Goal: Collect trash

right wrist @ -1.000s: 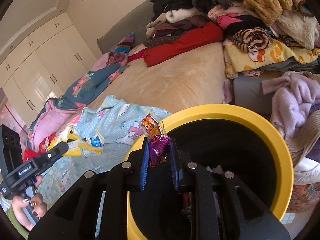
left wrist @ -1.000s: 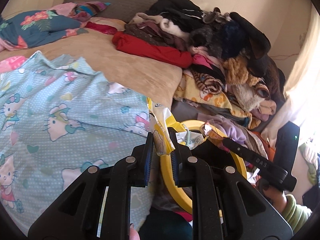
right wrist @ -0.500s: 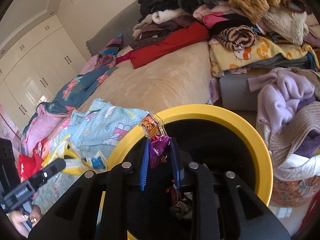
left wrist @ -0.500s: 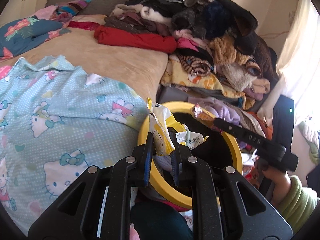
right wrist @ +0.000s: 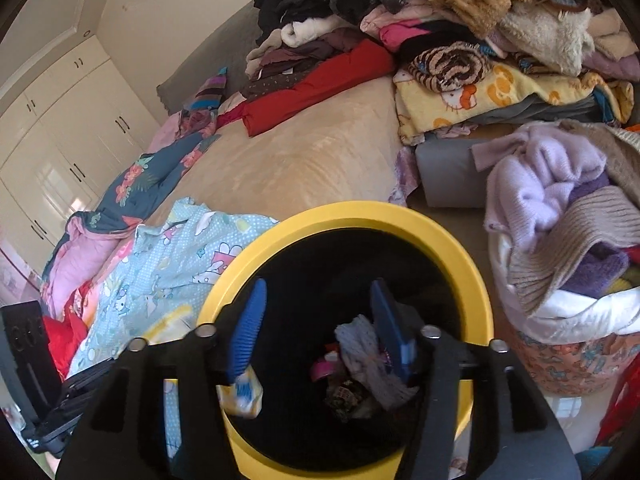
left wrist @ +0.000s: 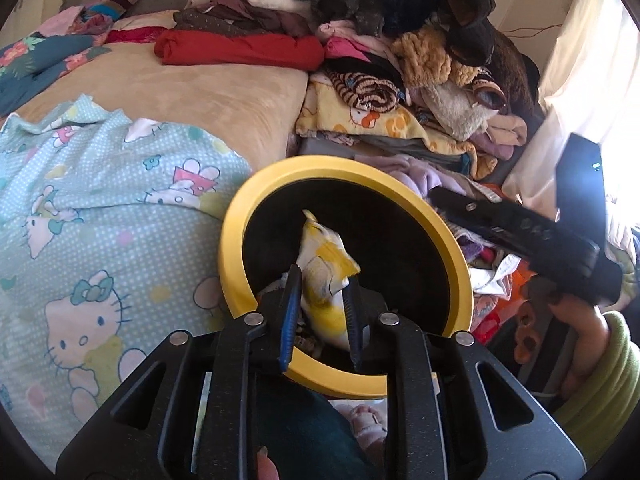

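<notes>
A yellow-rimmed black bin stands beside the bed; it also shows in the right wrist view. My left gripper is shut on a yellow-and-white snack wrapper and holds it over the bin's mouth. My right gripper is open and empty over the bin. Trash lies at the bin's bottom, with white crumpled paper and coloured wrappers. The right gripper's body shows in the left wrist view, and the left gripper's wrapper shows low in the right wrist view.
A bed with a tan blanket and a blue Hello Kitty sheet lies left of the bin. Piled clothes rise behind it. A basket of lilac and white laundry stands to its right. White wardrobes line the far wall.
My right gripper opened and the purple-orange wrapper left its fingers; it is no longer seen. My left gripper moved right, bringing the yellow wrapper from beside the rim to over the bin's mouth.
</notes>
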Tool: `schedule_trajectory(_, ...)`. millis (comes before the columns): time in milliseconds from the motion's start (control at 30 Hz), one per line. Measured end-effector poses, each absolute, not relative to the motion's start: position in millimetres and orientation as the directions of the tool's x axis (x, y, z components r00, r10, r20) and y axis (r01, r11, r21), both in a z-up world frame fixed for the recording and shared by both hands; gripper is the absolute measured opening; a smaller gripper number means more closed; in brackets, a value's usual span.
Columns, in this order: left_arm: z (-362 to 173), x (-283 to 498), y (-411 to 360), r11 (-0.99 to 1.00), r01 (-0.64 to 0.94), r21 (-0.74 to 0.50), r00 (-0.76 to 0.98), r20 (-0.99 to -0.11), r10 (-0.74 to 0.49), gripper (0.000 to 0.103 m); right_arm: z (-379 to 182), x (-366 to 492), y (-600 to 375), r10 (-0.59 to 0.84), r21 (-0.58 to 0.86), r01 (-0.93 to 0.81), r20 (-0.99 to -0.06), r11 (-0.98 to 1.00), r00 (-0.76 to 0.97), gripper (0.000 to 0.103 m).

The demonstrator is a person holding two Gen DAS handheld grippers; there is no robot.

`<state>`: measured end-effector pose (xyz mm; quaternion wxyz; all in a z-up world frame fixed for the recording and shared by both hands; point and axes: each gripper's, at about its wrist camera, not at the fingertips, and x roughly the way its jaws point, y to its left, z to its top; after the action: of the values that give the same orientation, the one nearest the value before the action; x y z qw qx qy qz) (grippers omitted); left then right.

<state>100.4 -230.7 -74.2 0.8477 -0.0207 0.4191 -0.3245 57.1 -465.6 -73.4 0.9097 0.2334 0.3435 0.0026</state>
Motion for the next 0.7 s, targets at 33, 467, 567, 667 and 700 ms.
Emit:
schedule_trajectory(33,-74.3,100.4,-230.9,0.790,0.530,-0.308,0.439,-0.698,-0.566,0.023,-71.4,54.6,-467.0,0.161,0.427,0.158,-0.620,0.890,0.767,0.069)
schedule_trajectory(467,-50.0,89.0,-182.6,0.864,0.433,-0.257,0.594,-0.639,-0.488,0.087,-50.4,16.5,-437.9,0.079,0.328,0.122,-0.539,0.937,0.839,0.096)
schedule_trajectory(567,-42.3,82.8,-168.3,0.881,0.413,-0.229,0.643,-0.612,-0.460,0.092,-44.9,7.5,-419.9,0.070,0.290,0.090,-0.499,0.953,0.864,0.097)
schedule_trajectory(667,-37.1,74.4,-154.3,0.894,0.398,-0.206,0.679,-0.590,-0.438,0.092,-40.6,3.0,-404.5,0.088,0.285,0.056,-0.466,0.957,0.880,0.097)
schedule_trajectory(700,-36.1,71.3,-149.1,0.898,0.392,-0.200,0.687,-0.586,-0.430,0.092,-39.3,1.2,-399.5,0.093,0.283,0.046,-0.455,0.958,0.886,0.097)
